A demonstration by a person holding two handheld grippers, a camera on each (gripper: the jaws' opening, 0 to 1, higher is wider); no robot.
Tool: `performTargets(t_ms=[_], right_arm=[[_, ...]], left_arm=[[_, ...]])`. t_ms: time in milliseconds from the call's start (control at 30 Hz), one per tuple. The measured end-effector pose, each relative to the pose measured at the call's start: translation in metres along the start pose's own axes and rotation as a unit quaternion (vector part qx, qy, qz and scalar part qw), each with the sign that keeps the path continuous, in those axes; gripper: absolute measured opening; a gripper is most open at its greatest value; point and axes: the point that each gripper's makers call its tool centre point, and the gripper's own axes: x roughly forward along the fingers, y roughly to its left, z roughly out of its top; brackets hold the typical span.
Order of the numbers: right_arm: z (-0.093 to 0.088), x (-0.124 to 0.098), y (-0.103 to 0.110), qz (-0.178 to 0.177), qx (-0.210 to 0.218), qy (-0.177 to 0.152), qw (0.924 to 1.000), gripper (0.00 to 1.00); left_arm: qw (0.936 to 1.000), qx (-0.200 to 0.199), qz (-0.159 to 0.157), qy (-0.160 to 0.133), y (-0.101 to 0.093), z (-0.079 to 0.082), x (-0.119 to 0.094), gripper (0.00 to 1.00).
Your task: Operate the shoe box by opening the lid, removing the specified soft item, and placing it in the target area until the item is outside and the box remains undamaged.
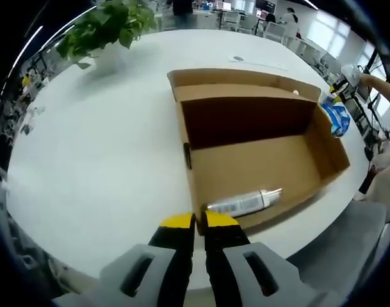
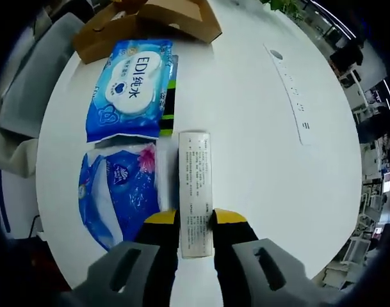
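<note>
In the left gripper view I see my left gripper (image 1: 199,220) with yellow-tipped jaws nearly together and holding nothing, just at the near wall of the open corrugated cardboard shoe box (image 1: 259,163), where a glossy silver tube (image 1: 244,201) lies on the floor, lower centre. In the right gripper view, my right gripper (image 2: 195,217) clamps a long, flat printed carton (image 2: 195,192) on the smooth white table (image 2: 259,128). Left of it lie two crinkly blue soft packs: the wet-wipes pack (image 2: 130,89) above, the tissue pack (image 2: 118,192) below.

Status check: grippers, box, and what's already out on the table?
Left gripper shut, empty, at the open box; a tube lies inside. Right gripper shut on a slim carton. Two blue soft packs beside it on the table.
</note>
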Motion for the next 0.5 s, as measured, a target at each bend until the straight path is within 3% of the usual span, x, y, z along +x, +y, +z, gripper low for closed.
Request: performTargets(t_ms=[500], right_arm=[[-0.0009, -0.0011, -0.0023, -0.015, -0.005, 0.004, 0.9999, 0.19]], left_arm=[[0.9999, 0.013, -0.002, 0.002, 0.0003, 0.0001, -0.0001, 0.02]])
